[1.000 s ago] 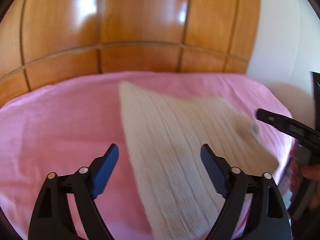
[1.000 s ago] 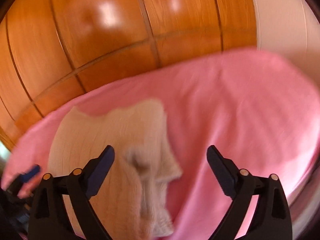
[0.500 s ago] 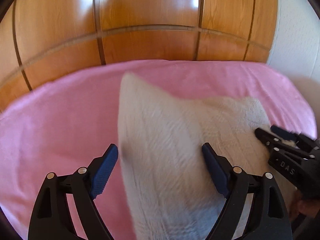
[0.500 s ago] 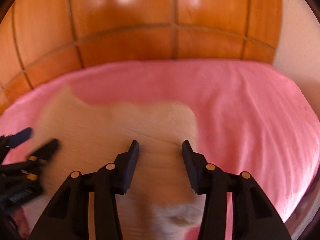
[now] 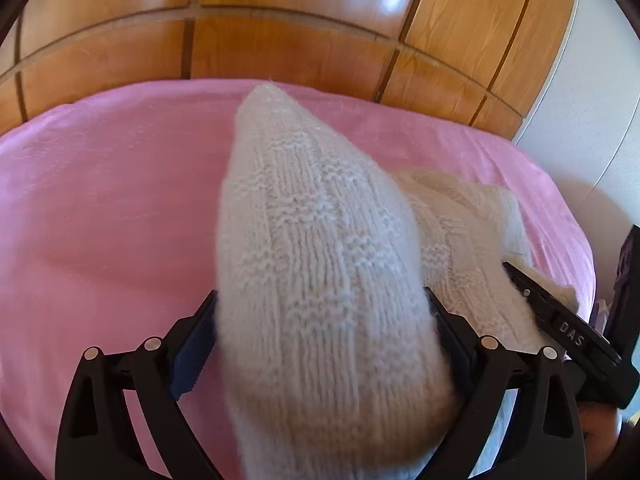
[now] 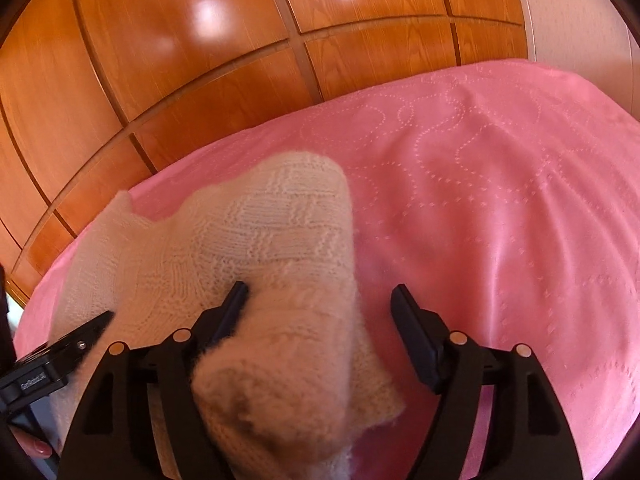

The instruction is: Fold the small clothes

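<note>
A cream knitted garment lies on the pink bedspread. In the left wrist view a raised fold of it fills the gap between the fingers of my left gripper, whose jaws stand wide apart and are not pinched on it. In the right wrist view the garment bunches up between the fingers of my right gripper, also open, with cloth against the left finger. The right gripper also shows in the left wrist view, and the left gripper in the right wrist view.
A glossy wooden panelled headboard stands behind the bed. A white wall rises at the right. The pink bedspread stretches out to the right of the garment. A person's fingers show at the lower left.
Both grippers have moved in close to the garment. A fold of it now rises between the left fingers. The right jaws, narrower half a second ago, have widened, with cloth bunched between them.
</note>
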Demonstrator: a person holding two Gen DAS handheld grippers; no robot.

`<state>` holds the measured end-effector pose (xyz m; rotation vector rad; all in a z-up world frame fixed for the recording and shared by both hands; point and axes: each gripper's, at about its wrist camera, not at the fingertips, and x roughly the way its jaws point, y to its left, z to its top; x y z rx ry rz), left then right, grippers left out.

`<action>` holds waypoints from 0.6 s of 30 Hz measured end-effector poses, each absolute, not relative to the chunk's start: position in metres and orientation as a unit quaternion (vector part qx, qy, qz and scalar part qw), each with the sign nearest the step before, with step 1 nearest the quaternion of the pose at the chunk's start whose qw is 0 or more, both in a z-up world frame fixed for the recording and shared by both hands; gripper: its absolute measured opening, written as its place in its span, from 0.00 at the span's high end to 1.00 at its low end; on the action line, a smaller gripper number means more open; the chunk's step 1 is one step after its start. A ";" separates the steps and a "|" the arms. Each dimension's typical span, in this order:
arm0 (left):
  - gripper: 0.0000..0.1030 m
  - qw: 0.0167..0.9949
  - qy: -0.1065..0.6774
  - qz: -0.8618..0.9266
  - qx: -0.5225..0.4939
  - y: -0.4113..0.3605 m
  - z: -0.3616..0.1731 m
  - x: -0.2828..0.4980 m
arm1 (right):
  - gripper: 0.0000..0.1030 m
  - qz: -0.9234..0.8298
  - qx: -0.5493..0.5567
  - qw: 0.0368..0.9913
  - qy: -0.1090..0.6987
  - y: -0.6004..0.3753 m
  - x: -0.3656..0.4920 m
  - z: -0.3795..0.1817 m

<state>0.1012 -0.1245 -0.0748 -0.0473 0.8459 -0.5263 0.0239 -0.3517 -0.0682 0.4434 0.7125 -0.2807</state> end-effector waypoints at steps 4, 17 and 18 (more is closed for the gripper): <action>0.08 0.886 0.389 -0.249 -0.044 -0.109 -0.067 0.080 | 0.15 -0.146 0.215 0.898 0.354 -0.348 0.018 -0.062; 0.04 0.878 0.397 -0.260 -0.063 -0.084 -0.067 0.055 | 0.06 -0.157 0.179 0.895 0.376 -0.323 -0.014 -0.028; 0.04 0.879 0.397 -0.259 -0.054 -0.085 -0.069 0.055 | 0.06 -0.160 0.170 0.894 0.383 -0.321 -0.012 -0.028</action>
